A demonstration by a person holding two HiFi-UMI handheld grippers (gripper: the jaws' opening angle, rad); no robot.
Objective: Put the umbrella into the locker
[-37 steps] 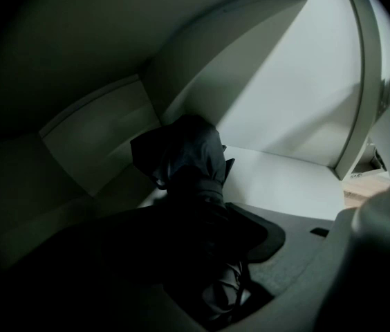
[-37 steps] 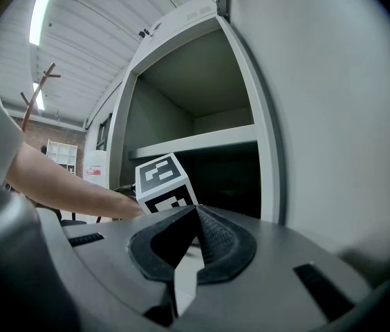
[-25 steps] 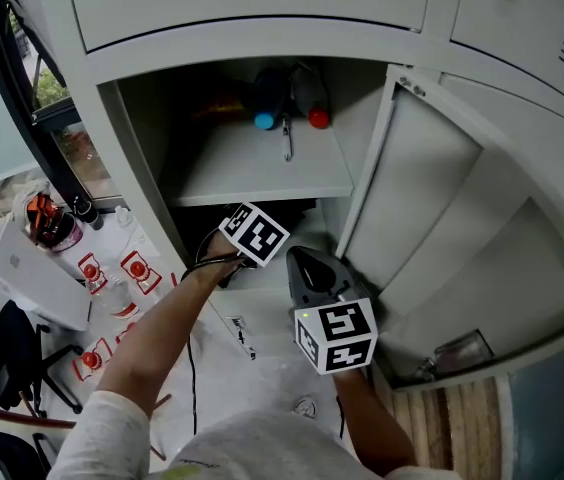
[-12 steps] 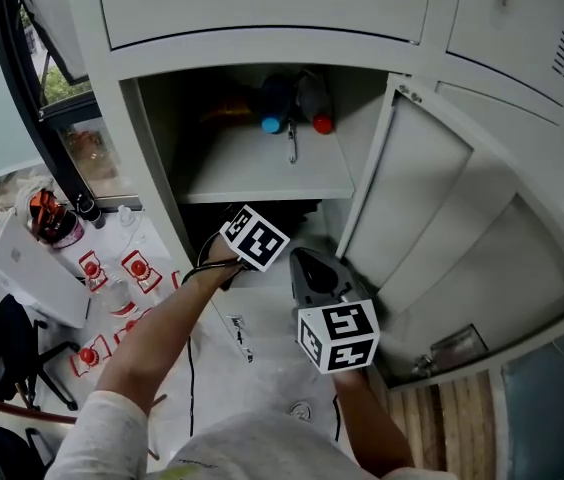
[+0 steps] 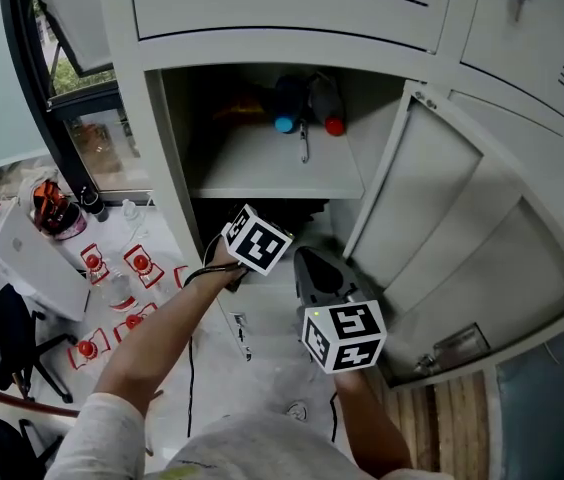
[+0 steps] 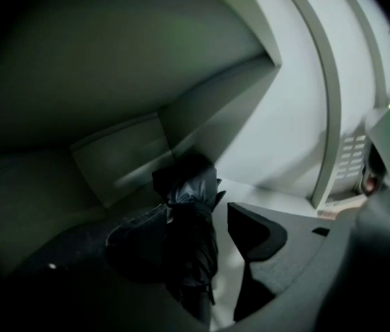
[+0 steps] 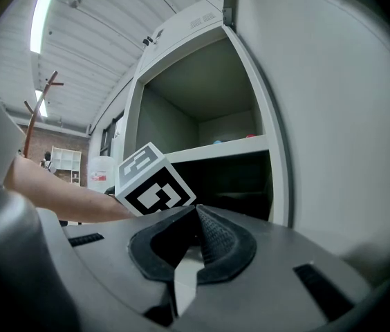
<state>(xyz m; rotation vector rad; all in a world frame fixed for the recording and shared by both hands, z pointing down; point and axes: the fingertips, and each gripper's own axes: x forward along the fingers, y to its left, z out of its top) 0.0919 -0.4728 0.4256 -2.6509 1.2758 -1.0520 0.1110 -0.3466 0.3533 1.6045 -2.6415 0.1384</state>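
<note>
Left gripper view: left gripper (image 6: 184, 216) inside grey metal locker (image 6: 122, 158).
My jaws gape around the black folded umbrella (image 6: 193, 185); right gripper (image 7: 193, 216), closed empty, beside the open door (image 7: 340, 130).

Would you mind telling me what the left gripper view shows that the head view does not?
Only the left gripper view shows the folded black umbrella. It stands between the left gripper's fingers, with a gap on the right finger's side. Only the head view shows the upper shelf with a blue-capped bottle and a red-capped bottle, the open door and the right gripper. Both show the grey locker and its dark lower compartment.
</note>
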